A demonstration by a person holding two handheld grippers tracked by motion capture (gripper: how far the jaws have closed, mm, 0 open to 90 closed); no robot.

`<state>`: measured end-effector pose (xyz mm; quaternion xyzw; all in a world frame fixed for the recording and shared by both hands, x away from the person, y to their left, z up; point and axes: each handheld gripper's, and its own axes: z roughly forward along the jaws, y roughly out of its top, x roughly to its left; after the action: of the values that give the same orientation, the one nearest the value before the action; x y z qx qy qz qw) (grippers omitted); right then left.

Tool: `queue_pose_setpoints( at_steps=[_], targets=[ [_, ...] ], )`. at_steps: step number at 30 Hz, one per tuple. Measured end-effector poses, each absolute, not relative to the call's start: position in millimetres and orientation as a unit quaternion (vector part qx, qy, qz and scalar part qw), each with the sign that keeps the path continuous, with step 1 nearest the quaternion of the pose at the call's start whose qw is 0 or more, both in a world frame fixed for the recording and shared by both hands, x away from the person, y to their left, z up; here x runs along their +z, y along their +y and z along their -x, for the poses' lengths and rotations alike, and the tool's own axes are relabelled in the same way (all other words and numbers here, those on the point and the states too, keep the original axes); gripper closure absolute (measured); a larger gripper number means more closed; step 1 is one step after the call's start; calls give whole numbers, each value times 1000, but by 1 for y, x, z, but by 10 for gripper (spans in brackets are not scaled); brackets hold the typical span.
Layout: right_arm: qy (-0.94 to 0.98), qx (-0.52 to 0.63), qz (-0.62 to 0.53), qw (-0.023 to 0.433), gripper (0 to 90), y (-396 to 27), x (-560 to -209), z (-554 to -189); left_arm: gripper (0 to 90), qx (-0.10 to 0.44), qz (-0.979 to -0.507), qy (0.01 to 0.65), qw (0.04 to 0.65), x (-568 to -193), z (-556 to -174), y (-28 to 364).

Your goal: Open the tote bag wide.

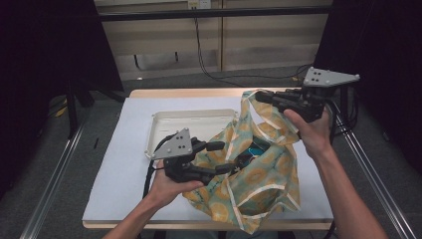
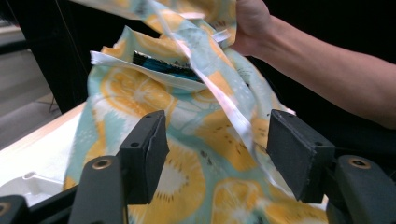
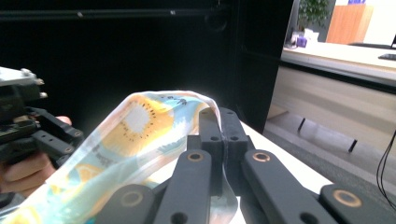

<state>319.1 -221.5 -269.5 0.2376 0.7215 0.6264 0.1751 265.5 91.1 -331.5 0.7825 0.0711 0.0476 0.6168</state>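
Right gripper (image 1: 263, 97) clamps the bag (image 1: 259, 174) handle at two o'clock. Left gripper (image 1: 221, 157), jaws apart, should grab the near rim squarely.

Dim surroundings, evenly lit table, slight softness

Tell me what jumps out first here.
The lemon-print bag at the table's near right, its handle pulled up by the shut right gripper. The left gripper stands open at its mouth, where a dark packet shows. Behind sits a white tray.
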Motion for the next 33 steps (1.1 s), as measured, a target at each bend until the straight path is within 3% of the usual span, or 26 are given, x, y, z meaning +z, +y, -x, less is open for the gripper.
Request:
queue_pose_setpoints(
  at_steps=[2,6,12,25,33],
  targets=[
    [725,622,-241,172,900,-218,-275,-325,447,39,-783,64,617,-331,-267,86],
    [729,619,-245,158,900,-216,-284,-332,888,29,-775,72,628,-329,-273,86],
    [733,610,-263,149,899,-229,-298,-338,900,42,-749,120,650,-324,-291,113],
    [733,593,-293,158,616,-265,-323,-313,900,49,-745,213,630,-357,-324,147],
    [721,605,-305,146,549,-277,-339,-308,900,34,-759,231,608,-377,-328,155]
  ],
)
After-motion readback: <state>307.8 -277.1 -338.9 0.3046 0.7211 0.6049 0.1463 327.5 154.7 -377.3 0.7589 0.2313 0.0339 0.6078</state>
